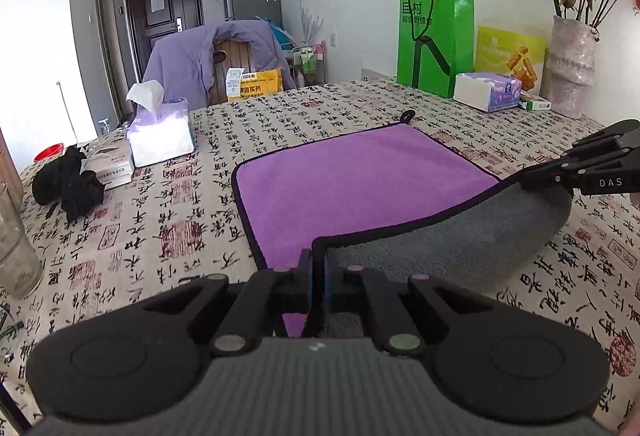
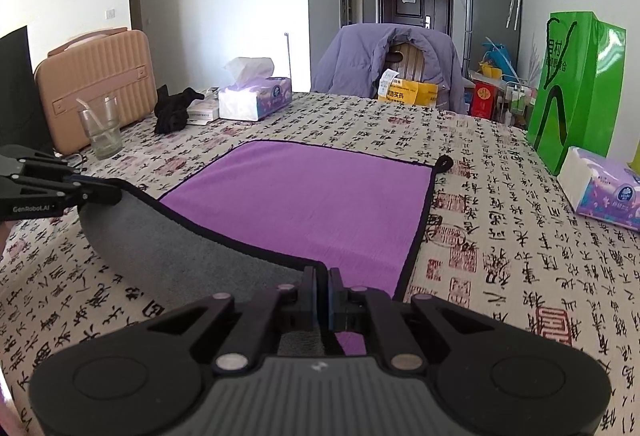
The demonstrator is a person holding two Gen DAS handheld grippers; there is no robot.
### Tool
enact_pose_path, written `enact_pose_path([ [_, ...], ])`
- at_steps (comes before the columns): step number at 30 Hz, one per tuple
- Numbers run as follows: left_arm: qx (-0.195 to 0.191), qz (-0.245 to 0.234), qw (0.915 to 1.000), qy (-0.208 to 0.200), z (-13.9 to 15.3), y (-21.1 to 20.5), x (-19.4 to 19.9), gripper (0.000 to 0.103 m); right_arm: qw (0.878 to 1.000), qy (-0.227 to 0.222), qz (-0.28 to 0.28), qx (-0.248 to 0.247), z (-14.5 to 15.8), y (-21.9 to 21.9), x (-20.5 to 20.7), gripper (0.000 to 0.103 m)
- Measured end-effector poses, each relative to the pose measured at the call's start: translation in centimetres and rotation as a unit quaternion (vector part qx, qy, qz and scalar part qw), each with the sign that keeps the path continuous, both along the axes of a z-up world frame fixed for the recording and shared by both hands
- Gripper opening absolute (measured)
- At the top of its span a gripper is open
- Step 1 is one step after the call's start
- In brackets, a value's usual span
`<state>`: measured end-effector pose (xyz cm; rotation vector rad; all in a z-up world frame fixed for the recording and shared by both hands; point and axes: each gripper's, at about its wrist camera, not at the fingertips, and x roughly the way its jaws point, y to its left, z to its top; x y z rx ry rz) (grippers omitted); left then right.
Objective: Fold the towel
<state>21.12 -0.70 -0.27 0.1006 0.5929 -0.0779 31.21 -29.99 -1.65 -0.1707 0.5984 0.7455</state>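
A purple towel (image 1: pixel 352 179) with a black hem and grey underside lies on the calligraphy-print tablecloth; it also shows in the right wrist view (image 2: pixel 304 203). Its near edge is lifted and curls over, showing the grey side (image 1: pixel 460 232). My left gripper (image 1: pixel 319 268) is shut on the near left corner of the towel. My right gripper (image 2: pixel 322 288) is shut on the near right corner. Each gripper shows in the other's view, the right gripper (image 1: pixel 532 179) at the right edge and the left gripper (image 2: pixel 108 193) at the left edge. A hanging loop (image 2: pixel 445 163) marks the far right corner.
A tissue box (image 1: pixel 160 131), black cloth (image 1: pixel 68 179) and a glass (image 1: pixel 16 248) stand at the left. A green bag (image 1: pixel 432 35), second tissue box (image 1: pixel 488 91) and flower vase (image 1: pixel 570 71) line the far right. A chair with a purple jacket (image 1: pixel 208 59) stands behind the table. A tan case (image 2: pixel 96 83) sits far left.
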Motion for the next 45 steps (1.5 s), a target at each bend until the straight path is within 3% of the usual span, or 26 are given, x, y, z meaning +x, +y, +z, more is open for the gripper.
enact_pose_path([
  [45, 0.025, -0.004, 0.9993, -0.026, 1.4, 2.3, 9.8, 0.006, 1.0, -0.025, 0.004, -0.012, 1.4, 2.5, 8.9, 0.005],
])
